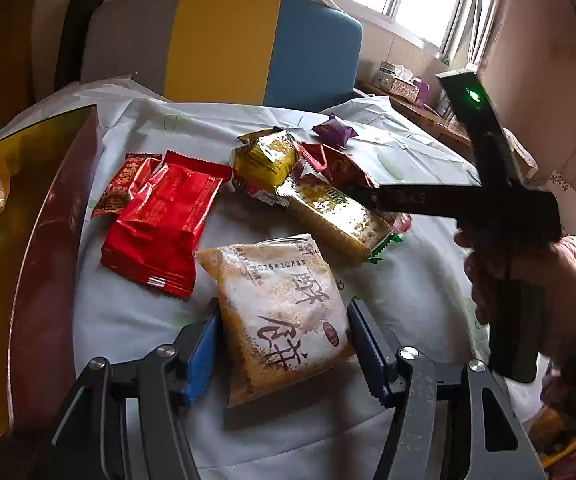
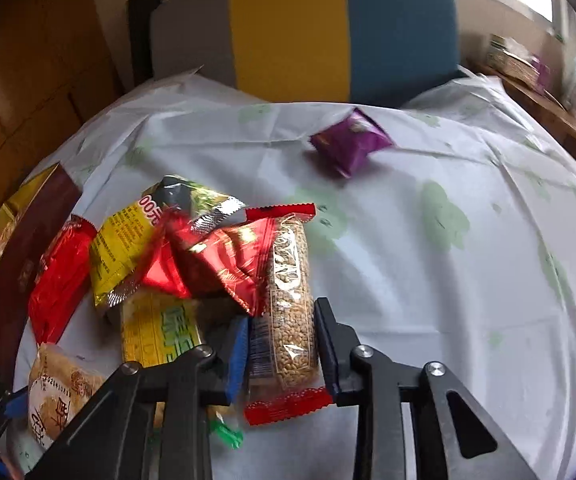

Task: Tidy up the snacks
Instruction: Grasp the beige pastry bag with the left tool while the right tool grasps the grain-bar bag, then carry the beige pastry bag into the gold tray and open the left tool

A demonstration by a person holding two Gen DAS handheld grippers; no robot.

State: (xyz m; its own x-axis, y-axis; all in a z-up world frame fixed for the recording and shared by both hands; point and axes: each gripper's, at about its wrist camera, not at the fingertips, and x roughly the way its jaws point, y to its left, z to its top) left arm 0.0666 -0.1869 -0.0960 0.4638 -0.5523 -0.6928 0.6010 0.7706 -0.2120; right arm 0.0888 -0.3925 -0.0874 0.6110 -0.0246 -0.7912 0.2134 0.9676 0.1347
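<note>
Where the pale cloth-covered desk [image 2: 428, 280] lies bare toward three o'clock, only a purple packet [image 2: 350, 146] sits at one o'clock; crinkly foil snacks crowd nine o'clock against a glossy box [image 1: 47, 240]. With pads pressing both sides, the right claw [image 2: 281, 354] pinches a clear grain bar [image 2: 292, 312]. Half spread, the left claw [image 1: 281, 354] straddles a flat crumbly pastry pack [image 1: 283, 312]; contact unclear.

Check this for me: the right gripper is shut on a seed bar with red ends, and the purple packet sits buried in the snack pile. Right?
Not quite. The purple packet lies alone on the tablecloth, apart from the pile, as the right wrist view shows. The right gripper is indeed shut on the seed bar.
</note>
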